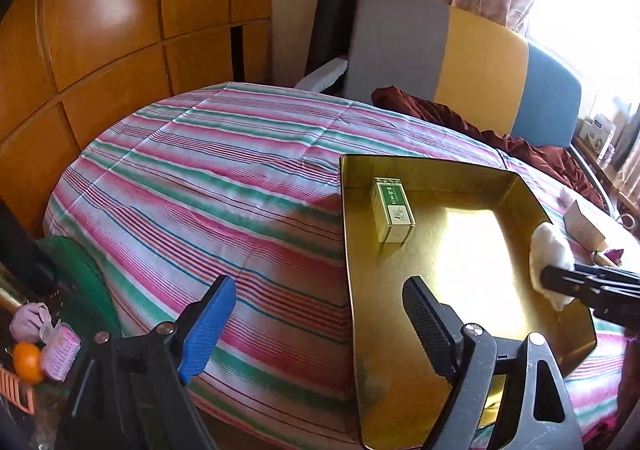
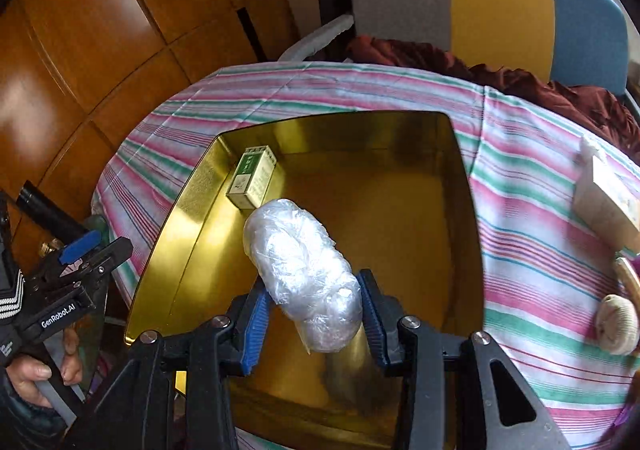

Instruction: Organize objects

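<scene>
Gaping at lower left, left tongs (image 1: 316,324) empty over bed (image 1: 224,178) and tin (image 2: 192,210) edge. Box (image 2: 253,183) sits upper left in tin. Right tongs (image 2: 312,324) clamp wrapped bundle (image 2: 300,270) at centre, above tin.

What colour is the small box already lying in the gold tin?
Green and white, with a pale olive side. The small box shows best in the right wrist view.

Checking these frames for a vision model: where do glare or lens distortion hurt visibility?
Left wrist view: window light blows out the upper right corner and a patch of the gold tin's floor. Right wrist view: the tin shows milder sheen, and the plastic-wrapped bundle glints. Both views: fisheye bends the wooden panels.
</scene>
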Available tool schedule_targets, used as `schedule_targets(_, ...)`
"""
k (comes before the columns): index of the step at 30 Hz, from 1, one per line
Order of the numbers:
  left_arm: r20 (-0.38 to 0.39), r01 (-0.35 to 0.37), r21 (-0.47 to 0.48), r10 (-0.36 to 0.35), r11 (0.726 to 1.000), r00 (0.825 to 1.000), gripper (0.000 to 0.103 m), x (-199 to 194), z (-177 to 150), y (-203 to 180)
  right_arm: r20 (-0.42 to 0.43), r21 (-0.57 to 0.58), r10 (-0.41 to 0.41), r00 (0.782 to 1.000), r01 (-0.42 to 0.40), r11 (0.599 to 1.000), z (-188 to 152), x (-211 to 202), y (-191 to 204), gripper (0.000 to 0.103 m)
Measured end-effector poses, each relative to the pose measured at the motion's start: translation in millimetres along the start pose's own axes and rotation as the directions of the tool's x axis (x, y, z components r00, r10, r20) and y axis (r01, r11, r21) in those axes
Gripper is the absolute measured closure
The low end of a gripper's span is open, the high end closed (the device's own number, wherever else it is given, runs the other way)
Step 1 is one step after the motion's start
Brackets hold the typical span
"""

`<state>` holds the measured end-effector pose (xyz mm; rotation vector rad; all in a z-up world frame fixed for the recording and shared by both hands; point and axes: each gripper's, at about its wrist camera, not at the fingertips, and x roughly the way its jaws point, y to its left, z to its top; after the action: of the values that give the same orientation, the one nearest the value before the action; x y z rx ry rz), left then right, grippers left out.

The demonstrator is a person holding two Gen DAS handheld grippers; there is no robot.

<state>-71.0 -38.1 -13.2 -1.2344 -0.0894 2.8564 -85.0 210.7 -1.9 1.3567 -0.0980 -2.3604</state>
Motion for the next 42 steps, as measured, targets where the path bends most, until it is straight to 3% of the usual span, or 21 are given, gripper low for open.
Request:
schedule_targets(10,0.051,-0.057,-0.109,0.063,0.992,0.997,0.006,-5.7,8.4,26.2,-0.11,-0.024,0.138,0.984,-0.142,0.99,-11.9,42.8,61.8,0.057)
schedule_targets(13,0.067,-0.085,-0.128,0.094,0.988,0.993,0.002,-8.4,9.8,32.1,-0.151,-0.024,0.242,0.958,-0.248,0.968,-20.9,50.9,74.2,0.046)
schedule_targets(16,0.063,-0.118,-0.129,0.127,0.985,0.99,0.0,-7.2,10.2,33.2,-0.168,-0.042,0.261,0.951,-0.272,0.961,-28.4,49.6,75.7,0.02)
schedule_targets(19,0.058,-0.124,-0.117,0.132,0.985,0.99,0.0,-5.9,9.6,31.9,-0.138,-0.043,0.262,0.955,-0.27,0.962,-31.9,38.4,69.4,0.018)
schedule_targets(28,0.063,-0.095,-0.056,0.099,0.994,0.993,0.0,-7.5,1.8,10.5,-0.006,-0.005,0.118,0.993,-0.118,0.993,-35.3,2.8,38.2,0.018)
schedule_targets(42,0.087,-0.05,0.087,0.043,0.995,0.995,0.0,-14.3,-7.9,-37.0,0.097,0.159,-0.059,0.993,0.043,0.986,-40.7,-51.8,-61.8,0.018)
